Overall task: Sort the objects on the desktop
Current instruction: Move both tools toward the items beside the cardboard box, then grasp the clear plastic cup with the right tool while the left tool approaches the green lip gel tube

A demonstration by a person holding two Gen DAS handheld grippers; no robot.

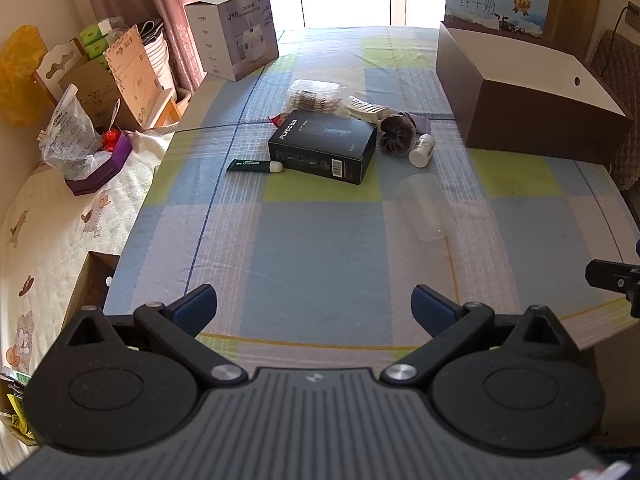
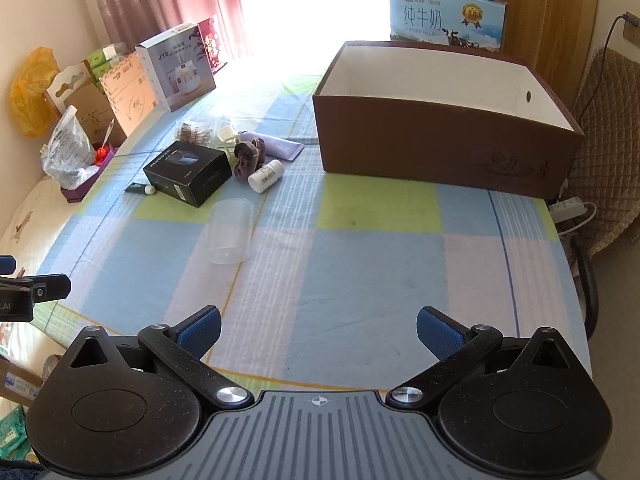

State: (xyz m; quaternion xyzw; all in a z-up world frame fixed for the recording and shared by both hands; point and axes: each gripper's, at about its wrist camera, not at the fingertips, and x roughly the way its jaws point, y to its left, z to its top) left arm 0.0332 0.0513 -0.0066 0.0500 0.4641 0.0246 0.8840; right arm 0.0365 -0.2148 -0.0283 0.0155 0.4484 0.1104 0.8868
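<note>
left gripper (image 1: 314,306): fingers spread wide, nothing between them, hovering low over the near part of the tabletop (image 1: 312,264) with its checked blue, green and pink cloth

right gripper (image 2: 318,330): same deal, spread wide and empty, also over the near edge; its tip pokes into the left wrist view at the far right

clear plastic cup (image 1: 426,206): lying on its side, ahead of the left gripper and a bit right; ahead-left of the right gripper, nearest thing to both

black Flyco box (image 1: 322,146): lying flat, well ahead of the left gripper, beyond the cup

green tube (image 1: 254,166): flat, white cap touching the black box's left near corner

white pill bottle (image 1: 422,150): on its side, just right of the black box, beside the dark purple scrunchie (image 1: 396,134)

cotton swab pack (image 1: 314,98): behind the black box, with a cream hair claw (image 1: 368,110) next to it

lilac tube (image 2: 276,144): behind the scrunchie, mostly hidden in the left view

brown cardboard box (image 2: 444,148): open top, white inside, looks empty from what shows, far ahead-right of the right gripper, well apart from the clutter
</note>
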